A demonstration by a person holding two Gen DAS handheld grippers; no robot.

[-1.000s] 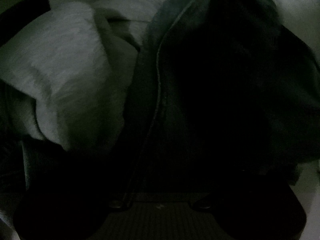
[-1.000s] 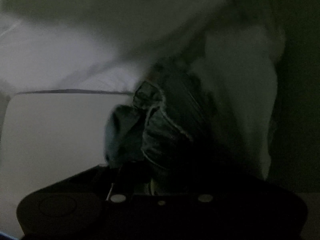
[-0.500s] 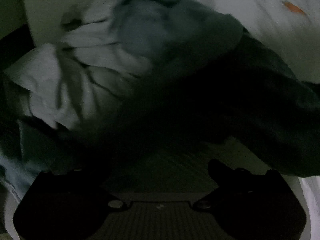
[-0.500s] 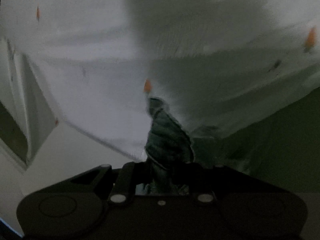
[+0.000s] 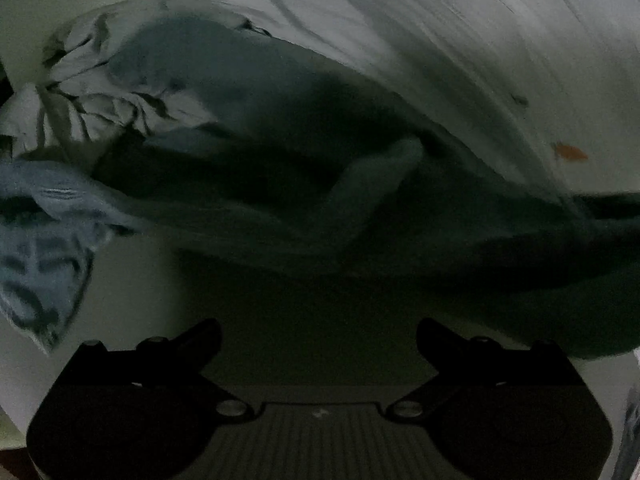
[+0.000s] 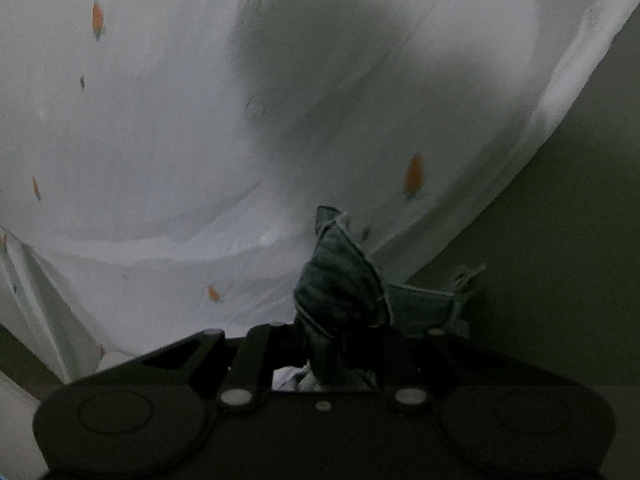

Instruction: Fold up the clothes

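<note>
Pinching jeans [image 6: 340, 280] — right tool [image 6: 332, 344]; left tool [image 5: 318, 332] agape, seemingly empty.

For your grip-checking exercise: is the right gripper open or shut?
Shut. In the right wrist view the right gripper has its fingers drawn together, pinching a bunched fold of the denim garment, which sticks up between them.

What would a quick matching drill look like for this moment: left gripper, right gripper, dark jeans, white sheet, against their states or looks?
Things:
1. left gripper
2. right gripper
3. dark jeans
4. white sheet

States:
A. dotted with small orange marks
B. open, nothing between its fingers
C. shut on denim
D. bunched up, pinched at one edge

Pairs: 1-B, 2-C, 3-D, 4-A
</note>
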